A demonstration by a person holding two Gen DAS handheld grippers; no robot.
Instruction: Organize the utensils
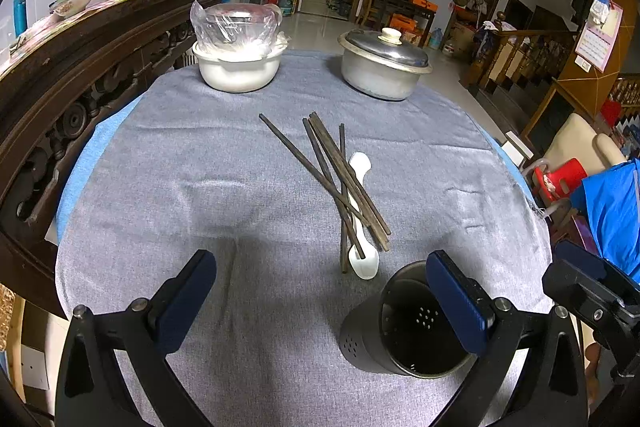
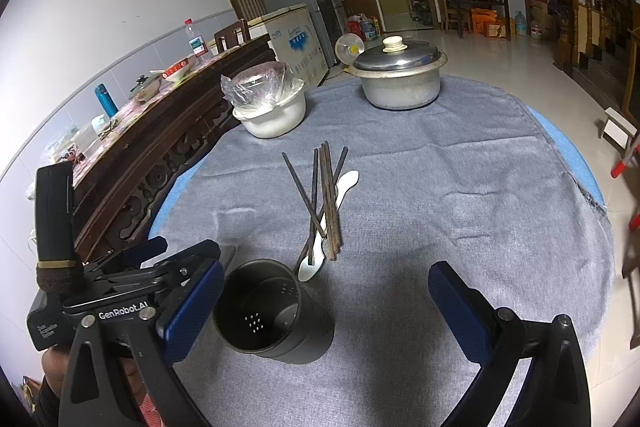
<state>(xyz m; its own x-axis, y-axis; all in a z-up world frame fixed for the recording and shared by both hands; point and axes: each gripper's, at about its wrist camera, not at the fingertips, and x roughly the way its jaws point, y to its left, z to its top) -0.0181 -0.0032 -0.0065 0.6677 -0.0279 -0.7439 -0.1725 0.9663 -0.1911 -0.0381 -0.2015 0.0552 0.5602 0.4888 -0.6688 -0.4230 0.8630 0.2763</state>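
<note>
Several dark wooden chopsticks (image 1: 332, 179) lie crossed on the grey cloth, on top of a white ceramic spoon (image 1: 362, 259). A black perforated utensil holder (image 1: 404, 323) stands upright and empty just in front of them. My left gripper (image 1: 320, 303) is open, its right finger beside the holder's rim. In the right wrist view the chopsticks (image 2: 326, 203), spoon (image 2: 316, 261) and holder (image 2: 268, 311) lie ahead and left. My right gripper (image 2: 326, 311) is open and empty, with the holder near its left finger. The left gripper (image 2: 160, 267) shows at the left.
A white pot with a plastic-wrapped bowl (image 1: 238, 47) and a lidded metal pot (image 1: 384, 63) stand at the table's far side. A dark carved wooden cabinet (image 1: 80, 79) borders the left edge. Chairs and a blue cloth (image 1: 612, 211) stand to the right.
</note>
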